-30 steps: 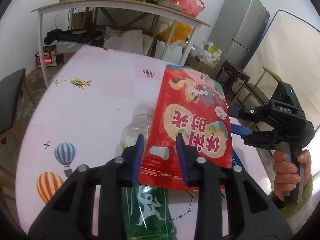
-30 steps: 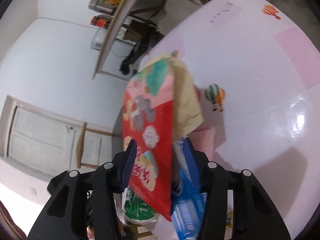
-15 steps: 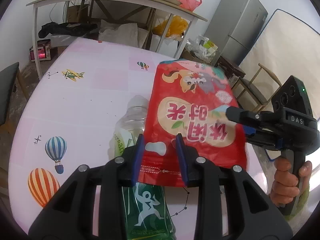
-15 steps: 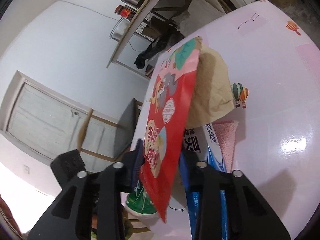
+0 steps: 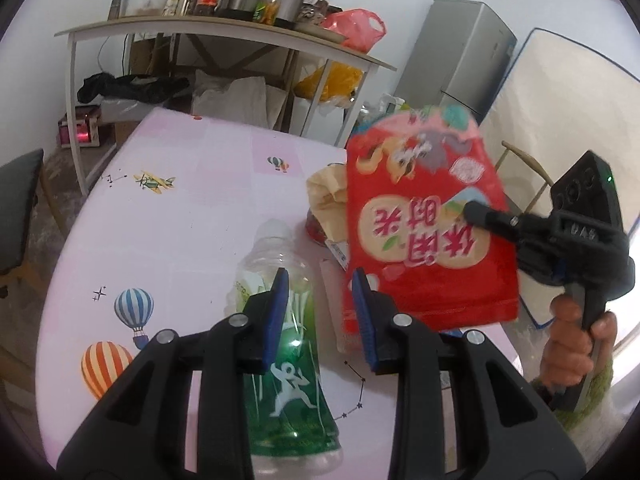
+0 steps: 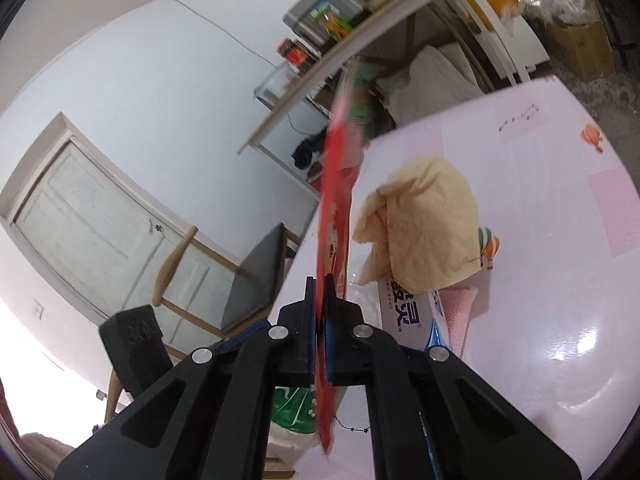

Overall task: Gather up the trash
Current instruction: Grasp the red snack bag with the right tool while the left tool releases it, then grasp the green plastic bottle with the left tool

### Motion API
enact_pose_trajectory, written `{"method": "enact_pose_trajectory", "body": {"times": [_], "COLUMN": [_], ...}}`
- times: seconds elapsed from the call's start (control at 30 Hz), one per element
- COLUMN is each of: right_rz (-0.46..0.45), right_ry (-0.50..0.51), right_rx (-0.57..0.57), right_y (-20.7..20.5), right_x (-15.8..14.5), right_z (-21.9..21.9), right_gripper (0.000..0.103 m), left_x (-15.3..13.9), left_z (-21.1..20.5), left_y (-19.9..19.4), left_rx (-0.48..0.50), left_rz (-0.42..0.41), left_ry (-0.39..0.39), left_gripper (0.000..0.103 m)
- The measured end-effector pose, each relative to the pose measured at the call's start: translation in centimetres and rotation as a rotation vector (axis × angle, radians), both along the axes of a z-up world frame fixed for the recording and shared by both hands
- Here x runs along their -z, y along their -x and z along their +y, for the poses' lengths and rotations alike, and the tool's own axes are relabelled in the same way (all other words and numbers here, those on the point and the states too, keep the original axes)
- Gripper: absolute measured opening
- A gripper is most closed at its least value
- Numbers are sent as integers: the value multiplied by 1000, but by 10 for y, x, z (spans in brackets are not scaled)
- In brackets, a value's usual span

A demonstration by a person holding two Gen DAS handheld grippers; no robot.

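My right gripper (image 6: 319, 304) is shut on a red snack bag (image 6: 334, 216), held upright above the pink table; the bag (image 5: 424, 224) and that gripper (image 5: 476, 214) also show at the right of the left wrist view. My left gripper (image 5: 320, 304) is open and empty, just left of the bag's lower edge. An empty clear bottle with a green label (image 5: 284, 320) lies on the table under its fingers. A crumpled brown paper bag (image 6: 424, 224) lies on a white and blue carton (image 6: 408, 316).
The pink table (image 5: 168, 224) has balloon and plane prints. A pink sponge-like piece (image 6: 460, 304) lies by the carton. A cluttered shelf (image 5: 224, 28) and a fridge (image 5: 460, 56) stand behind. Chairs (image 6: 248, 280) stand at the table's sides.
My right gripper closed on the red bag and lifted it to the right. My left gripper opened, let the bag go, and now stands over the bottle.
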State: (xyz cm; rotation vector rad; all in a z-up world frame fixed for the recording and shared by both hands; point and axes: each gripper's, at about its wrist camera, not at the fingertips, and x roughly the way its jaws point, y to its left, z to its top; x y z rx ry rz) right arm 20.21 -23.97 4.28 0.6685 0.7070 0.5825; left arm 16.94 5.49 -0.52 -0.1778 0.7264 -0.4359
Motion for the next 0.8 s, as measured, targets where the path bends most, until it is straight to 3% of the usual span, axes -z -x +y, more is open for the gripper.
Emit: {"method": "enact_pose_trajectory", "body": {"times": [0.23, 0.5, 0.73, 0.8], "right_rz": [-30, 4, 13, 21], "right_ry": [-51, -106, -124, -124], "right_rx": [64, 188, 279, 301], "right_y": [38, 78, 100, 102], "right_x": [-8, 12, 22, 27], "right_z": [-40, -88, -119, -125], "right_gripper": [4, 4, 4, 4], "left_x": [5, 9, 7, 6], "left_z": [-8, -19, 3, 17], "left_y": [6, 9, 11, 10], "left_rx": [21, 21, -72, -110], "left_rz": [22, 31, 11, 21], "left_ry": [-1, -27, -53, -43], "left_gripper": [31, 31, 31, 36]}}
